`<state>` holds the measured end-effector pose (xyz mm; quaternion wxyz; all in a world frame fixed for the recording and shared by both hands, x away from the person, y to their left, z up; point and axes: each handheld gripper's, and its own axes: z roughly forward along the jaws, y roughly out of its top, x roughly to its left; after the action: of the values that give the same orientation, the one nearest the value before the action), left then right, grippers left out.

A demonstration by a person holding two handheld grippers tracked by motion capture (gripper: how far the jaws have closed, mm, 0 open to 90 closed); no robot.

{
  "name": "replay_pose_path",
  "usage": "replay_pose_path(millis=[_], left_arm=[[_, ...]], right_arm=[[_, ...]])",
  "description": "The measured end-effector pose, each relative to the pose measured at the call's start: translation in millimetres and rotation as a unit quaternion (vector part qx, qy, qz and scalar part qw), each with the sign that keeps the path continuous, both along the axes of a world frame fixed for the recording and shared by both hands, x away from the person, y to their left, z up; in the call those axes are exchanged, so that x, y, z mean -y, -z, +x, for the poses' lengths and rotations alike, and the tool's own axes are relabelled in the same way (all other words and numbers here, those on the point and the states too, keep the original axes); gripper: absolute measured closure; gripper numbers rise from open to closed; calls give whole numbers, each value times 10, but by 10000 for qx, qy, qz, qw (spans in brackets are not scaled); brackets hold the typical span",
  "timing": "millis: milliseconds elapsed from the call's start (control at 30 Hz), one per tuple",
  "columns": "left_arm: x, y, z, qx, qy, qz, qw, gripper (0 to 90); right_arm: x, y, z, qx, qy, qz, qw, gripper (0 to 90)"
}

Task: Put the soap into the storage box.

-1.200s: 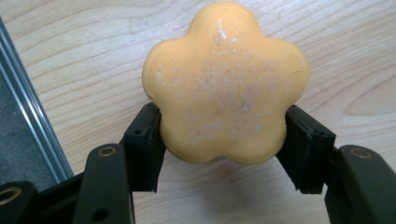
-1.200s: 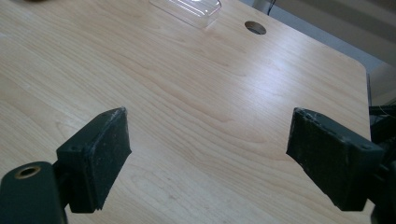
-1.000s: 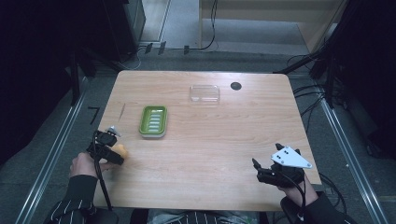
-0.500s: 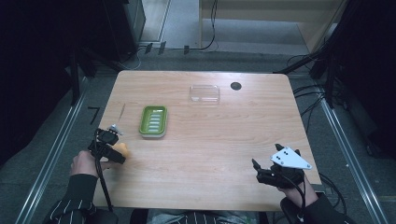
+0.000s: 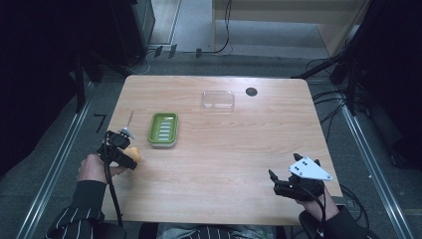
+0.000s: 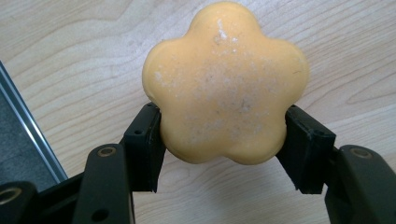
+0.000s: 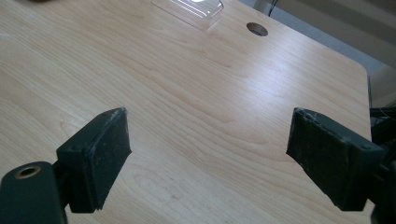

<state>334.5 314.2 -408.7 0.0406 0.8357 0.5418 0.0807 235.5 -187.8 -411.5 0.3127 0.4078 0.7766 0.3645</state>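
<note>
Just ahead and to the right of the left gripper (image 5: 121, 151), where a yellow flower-shaped soap bar (image 6: 225, 84) is clamped, a green ribbed plastic soap dish (image 5: 163, 129) is seen lengthwise, the open-jawed, empty right gripper (image 5: 278, 182) lying well apart.

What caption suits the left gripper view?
Left gripper clamps a flower-shaped orange soap above the wooden table.

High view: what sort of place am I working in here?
Likely a lab recording station, not a home: a bare wooden table on a grey floor, cables trailing behind it, dark equipment racks at the sides.
</note>
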Motion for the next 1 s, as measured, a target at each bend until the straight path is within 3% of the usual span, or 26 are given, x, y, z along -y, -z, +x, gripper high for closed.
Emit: replay_pose_path(millis=[567, 1000], left_arm=[[46, -56, 122, -87, 153, 39, 9998, 397], [65, -117, 217, -44, 189, 28, 9998, 397]], right_arm=[[-11, -1, -5, -6, 7, 6, 10000, 137], [-2, 0, -5, -3, -2, 8, 10000, 137]])
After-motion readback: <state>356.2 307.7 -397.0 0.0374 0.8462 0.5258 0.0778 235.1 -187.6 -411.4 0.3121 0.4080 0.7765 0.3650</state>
